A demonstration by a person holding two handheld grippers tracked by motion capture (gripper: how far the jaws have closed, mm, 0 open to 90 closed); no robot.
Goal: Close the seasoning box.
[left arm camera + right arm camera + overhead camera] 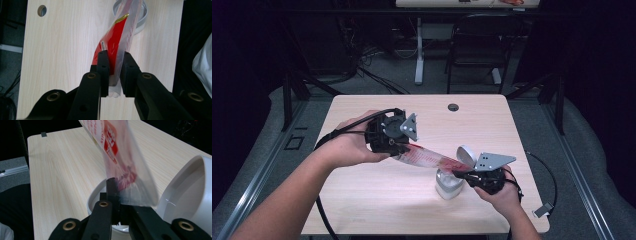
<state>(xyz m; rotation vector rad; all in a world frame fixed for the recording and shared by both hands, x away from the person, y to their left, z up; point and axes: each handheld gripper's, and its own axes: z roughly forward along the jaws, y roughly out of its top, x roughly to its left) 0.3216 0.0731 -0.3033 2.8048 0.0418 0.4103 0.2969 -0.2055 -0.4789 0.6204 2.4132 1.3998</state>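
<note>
From above, the high view takes in the whole arrangement: the left gripper [404,150] and the right gripper [460,174] each hold 1 end of a long red and clear plastic pouch [429,158], which stretches between them above the pale wooden table [362,200]. The pouch slopes down from the left gripper toward the right one, and its lower end hangs just over a small white bin [448,186] whose flip lid [466,155] stands open right behind the right gripper.

The left gripper view adds what the high view cannot resolve: the 2 black jaws are closed on the pouch's sealed end [115,62], pads pressing its flat sides, with a strip of clear film sticking out below them. Ahead of these jaws the pouch runs away, red with a gold band on 1 side and clear on the other, toward the bin's grey rim [141,21]. A round cable hole [41,10] shows far off to the jaws' left.

The right gripper view shows its own jaws fully shut on the clear edge of the pouch [125,170], directly over the bin's opening [96,195], with the lid's white inside [187,195] just to the right. Here the film looks translucent, printed with red lettering and a red label.
</note>
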